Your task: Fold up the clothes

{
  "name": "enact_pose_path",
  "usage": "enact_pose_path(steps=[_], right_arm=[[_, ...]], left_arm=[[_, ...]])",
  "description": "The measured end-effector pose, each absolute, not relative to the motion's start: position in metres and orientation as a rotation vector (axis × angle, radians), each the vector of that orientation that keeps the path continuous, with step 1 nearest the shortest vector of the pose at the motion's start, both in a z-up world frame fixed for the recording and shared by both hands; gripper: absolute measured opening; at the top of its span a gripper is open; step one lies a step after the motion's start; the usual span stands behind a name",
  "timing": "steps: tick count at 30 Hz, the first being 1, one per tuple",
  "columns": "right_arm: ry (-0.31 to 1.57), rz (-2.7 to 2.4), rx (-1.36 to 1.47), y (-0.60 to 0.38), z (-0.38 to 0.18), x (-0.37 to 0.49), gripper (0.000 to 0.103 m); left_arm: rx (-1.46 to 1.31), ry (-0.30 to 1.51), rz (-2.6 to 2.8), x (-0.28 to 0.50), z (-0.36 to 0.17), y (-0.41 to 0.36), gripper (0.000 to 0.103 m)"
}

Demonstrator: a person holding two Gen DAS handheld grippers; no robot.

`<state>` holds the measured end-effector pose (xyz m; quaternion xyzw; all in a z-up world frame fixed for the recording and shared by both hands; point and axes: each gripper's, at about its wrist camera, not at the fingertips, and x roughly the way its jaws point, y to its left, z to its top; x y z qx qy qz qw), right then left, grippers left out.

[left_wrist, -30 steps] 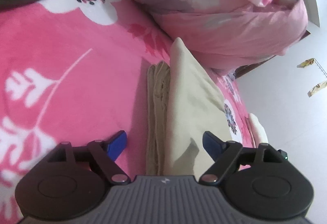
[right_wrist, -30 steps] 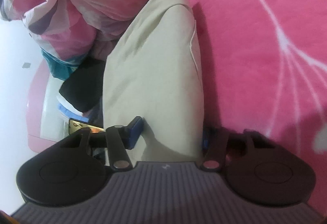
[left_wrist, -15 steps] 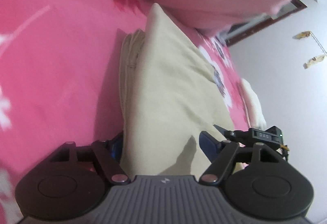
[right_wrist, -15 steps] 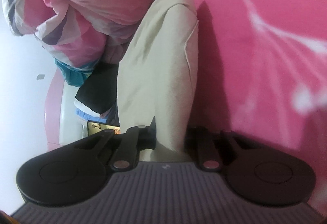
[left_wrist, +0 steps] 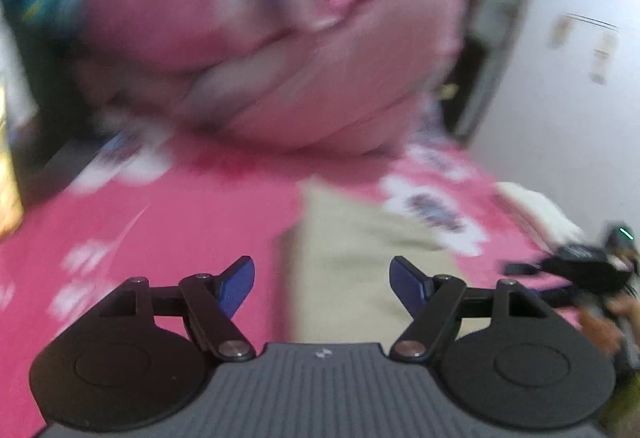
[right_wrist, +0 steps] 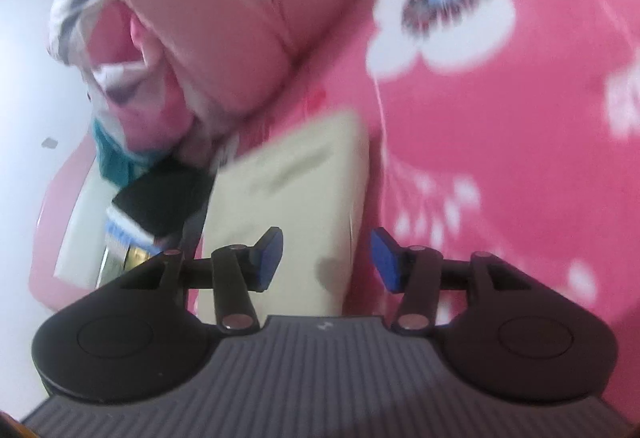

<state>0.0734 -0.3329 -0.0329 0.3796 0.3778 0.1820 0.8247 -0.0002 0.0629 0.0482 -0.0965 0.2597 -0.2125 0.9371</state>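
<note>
A folded beige garment (left_wrist: 348,262) lies flat on the pink flowered bedspread (left_wrist: 140,230). My left gripper (left_wrist: 322,280) hangs open above its near end, blue pads apart, nothing between them. In the right wrist view the same beige garment (right_wrist: 288,198) lies below my right gripper (right_wrist: 328,258), which is open and holds nothing. The other gripper (left_wrist: 580,270), with a hand on it, shows at the right edge of the left wrist view. Both views are motion-blurred.
A bulky pink quilt (left_wrist: 280,50) is heaped at the far end of the bed, also seen as the pink quilt (right_wrist: 224,18). Dark and teal clothes (right_wrist: 160,190) lie beside the garment near the bed's edge. A white wall (left_wrist: 580,98) stands to the right.
Both grippers have let go of the beige garment and pulled back and up. The garment now lies flat on the bed. The right gripper went from shut to open.
</note>
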Motion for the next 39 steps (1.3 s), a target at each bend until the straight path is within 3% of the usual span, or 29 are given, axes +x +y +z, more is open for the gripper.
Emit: enact_pose_path(steps=[3, 4, 5, 7, 11, 16, 20, 26, 31, 35, 39], right_arm=[[0.791, 0.369, 0.726, -0.323, -0.032, 0.098, 0.04], [0.804, 0.363, 0.701, -0.318, -0.034, 0.107, 0.023], [0.816, 0.358, 0.676, -0.314, -0.037, 0.115, 0.013], [0.841, 0.347, 0.625, -0.306, -0.043, 0.133, 0.01], [0.885, 0.323, 0.542, -0.291, -0.054, 0.171, 0.0], [0.855, 0.239, 0.677, -0.31, -0.068, 0.212, 0.004], [0.808, 0.293, 0.848, -0.339, -0.055, 0.173, 0.006], [0.955, 0.331, 0.949, -0.339, -0.071, 0.148, 0.01], [0.888, 0.327, 1.068, -0.342, -0.089, 0.189, 0.001], [0.837, 0.319, 1.1, -0.356, -0.078, 0.188, 0.001], [0.91, 0.324, 1.024, -0.358, -0.07, 0.164, 0.005]], left_arm=[[-0.178, 0.561, -0.649, 0.012, 0.038, 0.015, 0.075], [-0.168, 0.588, -0.695, 0.016, 0.03, 0.001, 0.071], [-0.145, 0.617, -0.718, 0.02, 0.021, -0.011, 0.061], [-0.1, 0.7, -0.732, 0.029, 0.0, -0.028, 0.05], [-0.134, 0.757, -0.756, 0.038, -0.025, -0.021, 0.048], [-0.166, 0.757, -0.777, 0.034, -0.029, -0.012, 0.045], [-0.177, 0.738, -0.787, 0.033, -0.029, -0.013, 0.045], [-0.187, 0.721, -0.803, 0.035, -0.033, -0.005, 0.044], [-0.167, 0.728, -0.796, 0.036, -0.032, -0.006, 0.044], [-0.173, 0.726, -0.8, 0.032, -0.031, -0.002, 0.044], [-0.185, 0.713, -0.805, 0.03, -0.033, 0.002, 0.044]])
